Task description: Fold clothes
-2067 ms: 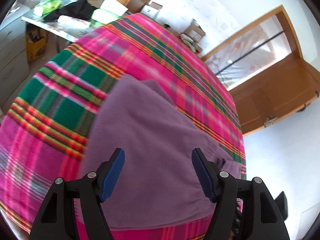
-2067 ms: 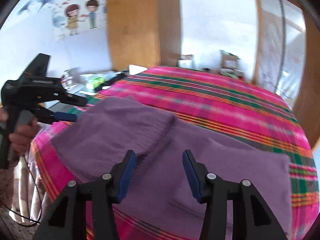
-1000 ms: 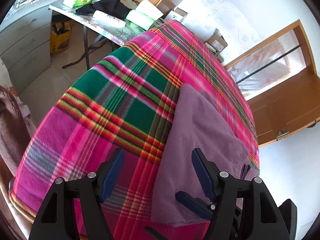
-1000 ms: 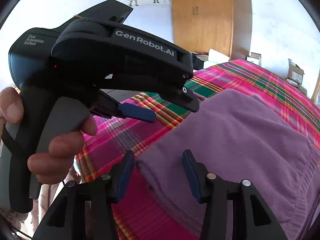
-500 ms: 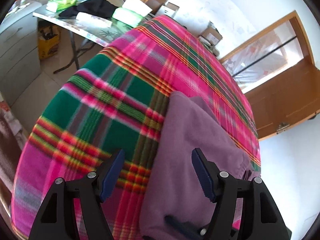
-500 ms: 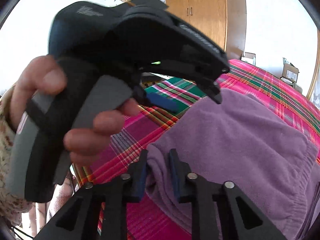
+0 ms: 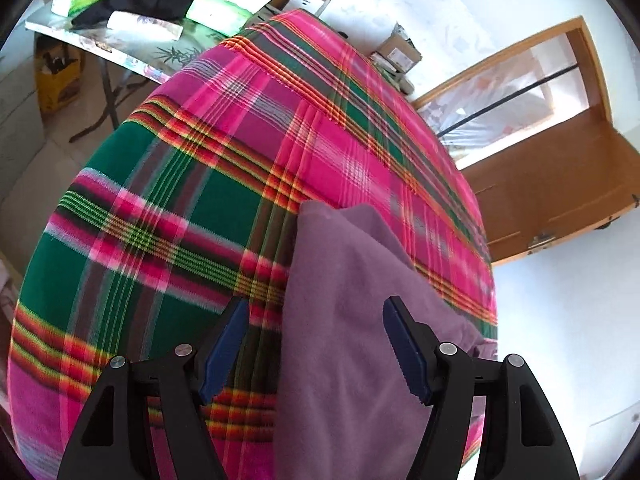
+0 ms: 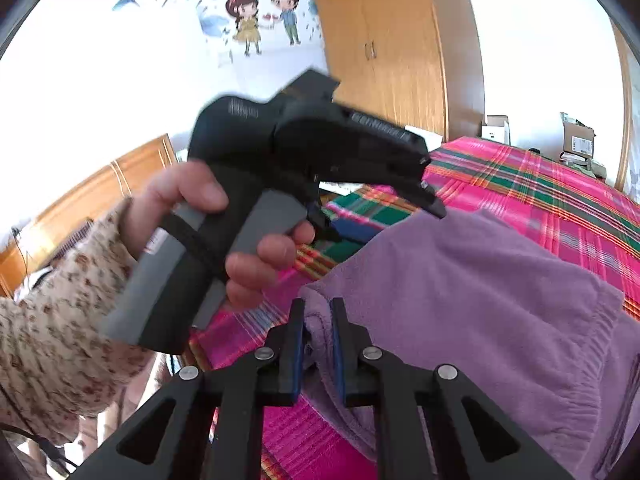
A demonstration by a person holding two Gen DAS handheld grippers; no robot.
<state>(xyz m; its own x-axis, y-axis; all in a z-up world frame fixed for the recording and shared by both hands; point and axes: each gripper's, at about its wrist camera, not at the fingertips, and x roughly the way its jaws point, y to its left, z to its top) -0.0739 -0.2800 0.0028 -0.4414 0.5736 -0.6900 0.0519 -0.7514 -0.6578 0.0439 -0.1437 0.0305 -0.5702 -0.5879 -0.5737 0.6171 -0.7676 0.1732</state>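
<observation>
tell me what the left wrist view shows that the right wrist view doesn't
Only the left wrist view shows the side table cluttered with packets and the open left gripper above the edge of the purple garment. Only the right wrist view shows the hand holding the left gripper, the cartoon wall sticker, and the right gripper, whose jaws have just been closing, pinching the garment's corner. Both show the garment on the plaid blanket.

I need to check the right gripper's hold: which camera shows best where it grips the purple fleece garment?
The right wrist view: the right gripper has just been closing and its fingers pinch the near corner of the purple fleece garment. The left wrist view shows the garment on the plaid blanket, but not that grip.
</observation>
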